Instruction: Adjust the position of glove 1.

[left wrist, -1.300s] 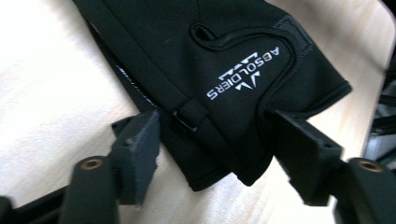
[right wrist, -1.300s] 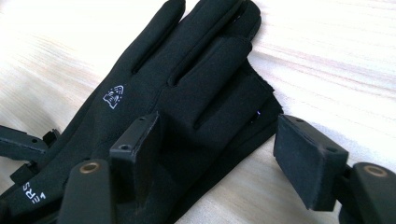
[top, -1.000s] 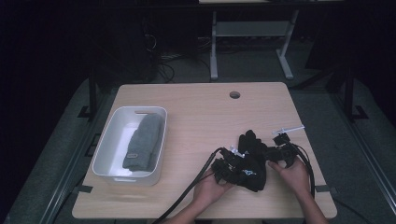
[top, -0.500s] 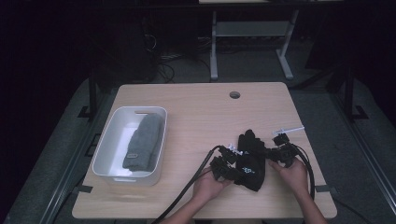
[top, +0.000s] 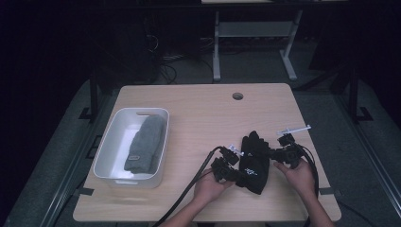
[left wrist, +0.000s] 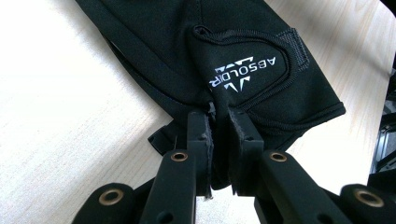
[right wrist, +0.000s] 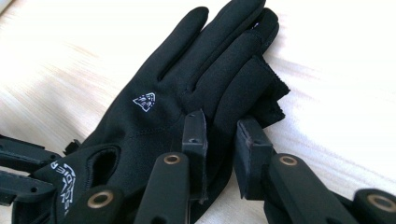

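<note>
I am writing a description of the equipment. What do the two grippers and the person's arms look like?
Both the left gripper and the right gripper are black, each with two flat jaws on arms fixed by brass-coloured rivets. Thick black cables trail from them toward the person. The forearms are bare, with no sleeves in view.

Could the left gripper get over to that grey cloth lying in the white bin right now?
Probably not straight away. The left gripper is clamped on the black glove's cuff, so it would have to let go first. After that the bare table leaves the way free to the grey cloth in the open-topped white bin.
</note>
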Available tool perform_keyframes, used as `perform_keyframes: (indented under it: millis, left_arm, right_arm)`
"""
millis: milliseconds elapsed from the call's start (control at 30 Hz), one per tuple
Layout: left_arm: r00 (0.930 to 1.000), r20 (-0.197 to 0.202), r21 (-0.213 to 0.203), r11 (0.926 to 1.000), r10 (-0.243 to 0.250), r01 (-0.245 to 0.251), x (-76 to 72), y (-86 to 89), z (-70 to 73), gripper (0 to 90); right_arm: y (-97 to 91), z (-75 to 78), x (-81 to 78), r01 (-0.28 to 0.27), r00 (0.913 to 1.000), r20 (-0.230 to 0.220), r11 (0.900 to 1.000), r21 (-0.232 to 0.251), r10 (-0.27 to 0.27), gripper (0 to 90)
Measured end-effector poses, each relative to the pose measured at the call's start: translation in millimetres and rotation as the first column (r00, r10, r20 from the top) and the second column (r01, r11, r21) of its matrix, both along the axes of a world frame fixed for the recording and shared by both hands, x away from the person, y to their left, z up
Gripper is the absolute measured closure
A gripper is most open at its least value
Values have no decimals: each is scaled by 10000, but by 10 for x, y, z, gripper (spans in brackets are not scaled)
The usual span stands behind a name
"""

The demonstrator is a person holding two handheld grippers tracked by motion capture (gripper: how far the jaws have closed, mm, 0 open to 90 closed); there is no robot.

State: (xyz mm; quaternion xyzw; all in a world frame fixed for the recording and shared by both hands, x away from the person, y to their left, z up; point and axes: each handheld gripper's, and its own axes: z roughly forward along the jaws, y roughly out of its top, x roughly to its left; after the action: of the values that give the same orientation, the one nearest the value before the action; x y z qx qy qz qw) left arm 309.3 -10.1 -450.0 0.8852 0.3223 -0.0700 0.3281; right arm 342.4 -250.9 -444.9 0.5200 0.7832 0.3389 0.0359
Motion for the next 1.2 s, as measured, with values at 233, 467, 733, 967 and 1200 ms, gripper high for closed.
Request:
perform_keyframes:
  millis: [233,467,733,967,1200]
  left_arm:
    - [9999,102,-140,9999,2,0,0,59,70,812]
    - [9997,221,-303,9995,39,-33,11,129,147,812]
    - [9996,282,-388,9992,76,-65,37,200,213,814]
    - [9992,405,-397,9992,40,-24,27,232,282,814]
    - [9975,707,-359,9994,31,-6,31,350,457,814]
  right_arm:
    - [59,132,-11,-140,9996,229,9998,-105,142,763]
    - [96,249,-10,-237,9987,457,9997,-26,237,764]
    - [137,365,-1,-335,9974,636,9994,-12,335,766]
    - [154,411,9,-369,9972,649,9993,87,363,766]
    - [245,578,24,-500,9950,873,9986,176,483,767]
